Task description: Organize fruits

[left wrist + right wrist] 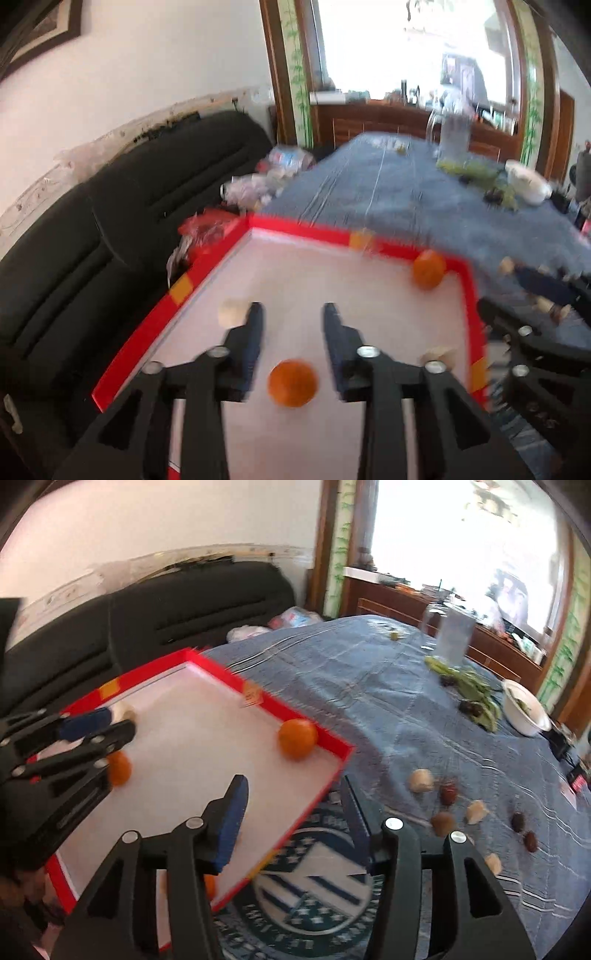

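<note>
The left gripper (pixel 293 314) hangs spread above a just-dropped orange (pixel 293 383) near the tray's (pixel 471 295) front edge, the right gripper (pixel 295 790) equally empty, so next likely comes fetching tablecloth fruit (pixel 421 780).

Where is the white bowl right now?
In the right wrist view, the white bowl sits far right on the blue tablecloth, beside the green vegetables.
</note>
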Demonstrator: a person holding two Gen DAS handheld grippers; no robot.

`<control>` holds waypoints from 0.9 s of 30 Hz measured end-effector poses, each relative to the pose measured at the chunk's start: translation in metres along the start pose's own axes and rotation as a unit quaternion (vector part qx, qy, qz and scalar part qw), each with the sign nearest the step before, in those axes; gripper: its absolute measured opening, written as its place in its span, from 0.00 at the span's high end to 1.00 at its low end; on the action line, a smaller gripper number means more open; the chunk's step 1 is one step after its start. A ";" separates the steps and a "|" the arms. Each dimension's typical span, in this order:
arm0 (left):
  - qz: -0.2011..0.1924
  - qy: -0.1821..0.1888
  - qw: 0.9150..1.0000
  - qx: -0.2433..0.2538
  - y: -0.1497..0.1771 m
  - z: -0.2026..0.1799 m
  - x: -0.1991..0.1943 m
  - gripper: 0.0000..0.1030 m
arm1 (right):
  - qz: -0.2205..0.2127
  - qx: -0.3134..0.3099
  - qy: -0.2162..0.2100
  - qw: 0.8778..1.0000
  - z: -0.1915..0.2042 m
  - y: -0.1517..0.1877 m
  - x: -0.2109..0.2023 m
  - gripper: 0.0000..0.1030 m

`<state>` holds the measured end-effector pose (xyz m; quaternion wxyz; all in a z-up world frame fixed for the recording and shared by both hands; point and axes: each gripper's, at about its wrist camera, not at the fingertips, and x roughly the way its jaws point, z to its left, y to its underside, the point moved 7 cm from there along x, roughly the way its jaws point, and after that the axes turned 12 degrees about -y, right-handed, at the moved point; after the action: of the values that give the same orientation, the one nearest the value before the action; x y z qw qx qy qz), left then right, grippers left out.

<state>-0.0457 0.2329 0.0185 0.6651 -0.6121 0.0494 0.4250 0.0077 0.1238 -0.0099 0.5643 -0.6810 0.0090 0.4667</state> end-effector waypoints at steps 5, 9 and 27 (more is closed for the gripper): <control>-0.066 -0.013 0.998 -0.021 -0.054 -0.012 -0.031 0.40 | -0.022 0.021 0.046 0.999 -0.029 -0.011 -0.020 0.46; -0.113 -0.037 0.993 0.015 -0.084 -0.045 -0.049 0.37 | -0.041 0.028 0.090 0.995 -0.053 -0.017 -0.045 0.46; -0.102 0.079 0.977 0.170 -0.056 -0.237 -0.078 0.31 | 0.009 0.098 0.280 0.955 -0.237 0.054 -0.131 0.38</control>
<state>0.0475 -0.0036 0.0494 0.7933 -0.5235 0.1100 0.2907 0.0528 -0.1472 0.0171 0.5987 -0.7258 0.2182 0.2592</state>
